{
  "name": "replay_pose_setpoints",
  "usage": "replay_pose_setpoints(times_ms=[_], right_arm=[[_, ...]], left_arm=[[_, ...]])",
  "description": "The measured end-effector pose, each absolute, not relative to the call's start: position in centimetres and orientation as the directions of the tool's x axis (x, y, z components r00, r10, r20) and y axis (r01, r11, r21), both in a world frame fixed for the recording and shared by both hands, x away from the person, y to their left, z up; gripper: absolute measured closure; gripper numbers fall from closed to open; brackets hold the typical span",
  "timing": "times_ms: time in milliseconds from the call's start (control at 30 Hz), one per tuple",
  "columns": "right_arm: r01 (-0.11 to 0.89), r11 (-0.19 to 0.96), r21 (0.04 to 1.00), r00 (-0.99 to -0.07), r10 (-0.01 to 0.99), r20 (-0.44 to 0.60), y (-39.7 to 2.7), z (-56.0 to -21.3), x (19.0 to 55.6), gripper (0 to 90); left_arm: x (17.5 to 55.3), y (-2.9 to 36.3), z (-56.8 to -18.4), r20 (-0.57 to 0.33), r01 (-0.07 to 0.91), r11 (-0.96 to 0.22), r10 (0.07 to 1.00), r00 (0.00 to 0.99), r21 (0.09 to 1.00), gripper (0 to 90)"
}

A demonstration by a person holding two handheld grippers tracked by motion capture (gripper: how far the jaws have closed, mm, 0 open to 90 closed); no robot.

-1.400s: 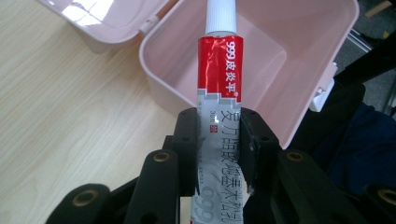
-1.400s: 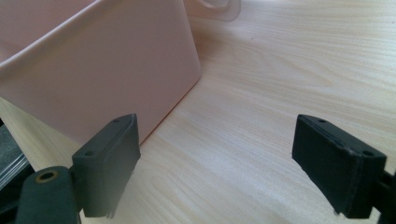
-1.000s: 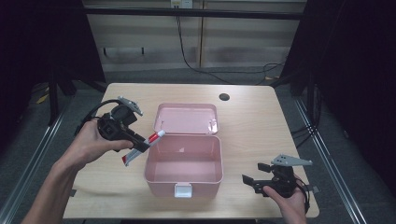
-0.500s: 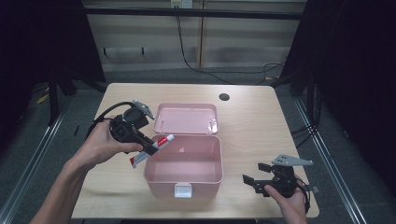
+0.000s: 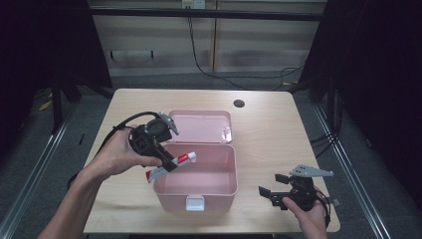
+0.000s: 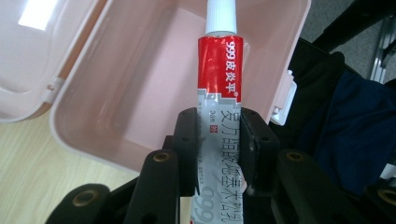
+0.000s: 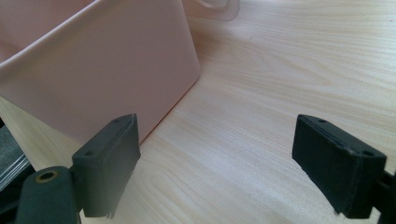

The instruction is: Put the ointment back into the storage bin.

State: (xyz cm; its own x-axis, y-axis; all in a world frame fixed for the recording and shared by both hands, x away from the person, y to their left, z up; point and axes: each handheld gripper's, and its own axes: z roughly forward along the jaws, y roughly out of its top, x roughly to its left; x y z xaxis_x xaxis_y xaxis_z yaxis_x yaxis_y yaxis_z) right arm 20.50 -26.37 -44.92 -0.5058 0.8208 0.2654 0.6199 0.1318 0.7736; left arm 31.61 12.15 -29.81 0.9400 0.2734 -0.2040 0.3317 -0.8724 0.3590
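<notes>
The left gripper (image 5: 166, 162) clamps a red-and-white ointment tube (image 5: 171, 165) by its lower half, holding it over the left rim of the open pink plastic box (image 5: 199, 186), white cap pointing toward two o'clock. The right gripper (image 5: 272, 191), at four o'clock from the box, rests on the wooden table (image 5: 278, 134), jaws wide apart with nothing between them.

One open pink plastic box with hinged lid (image 5: 199, 172); one red-and-silver ointment tube with white cap (image 5: 171, 165); two black two-jaw handheld grippers, left (image 5: 166, 162) and right (image 5: 268, 193); one light wooden table (image 5: 268, 129).
</notes>
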Motion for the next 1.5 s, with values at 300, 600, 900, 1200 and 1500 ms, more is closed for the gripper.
replay_pose_setpoints(times_ms=[300, 600, 900, 1200, 1500], right_arm=[[0.621, 0.131, 0.773, -0.504, 0.822, 0.266, -26.4, -44.9, 20.5, 14.9], [0.621, 0.13, 0.773, -0.505, 0.821, 0.267, -26.5, -44.9, 20.5, 14.9], [0.62, 0.134, 0.773, -0.507, 0.821, 0.263, -26.5, -45.0, 20.5, 14.9], [0.622, 0.134, 0.771, -0.505, 0.822, 0.265, -26.5, -45.0, 20.5, 14.9], [0.628, 0.13, 0.767, -0.502, 0.822, 0.271, -26.5, -45.0, 20.6, 14.9]], left_arm=[[31.9, 10.9, -30.8, -0.215, 0.331, -0.879, 0.27, 0.939, 0.342, 70.4], [31.6, 8.5, -31.0, -0.193, 0.29, -0.897, 0.236, 0.952, 0.333, 70.5], [31.5, 6.7, -32.3, -0.201, 0.265, -0.917, 0.211, 0.957, 0.299, 70.4], [31.9, 5.5, -33.9, -0.213, 0.242, -0.932, 0.187, 0.959, 0.269, 70.4], [31.9, 4.4, -35.2, -0.223, 0.238, -0.939, 0.184, 0.957, 0.25, 70.5]])
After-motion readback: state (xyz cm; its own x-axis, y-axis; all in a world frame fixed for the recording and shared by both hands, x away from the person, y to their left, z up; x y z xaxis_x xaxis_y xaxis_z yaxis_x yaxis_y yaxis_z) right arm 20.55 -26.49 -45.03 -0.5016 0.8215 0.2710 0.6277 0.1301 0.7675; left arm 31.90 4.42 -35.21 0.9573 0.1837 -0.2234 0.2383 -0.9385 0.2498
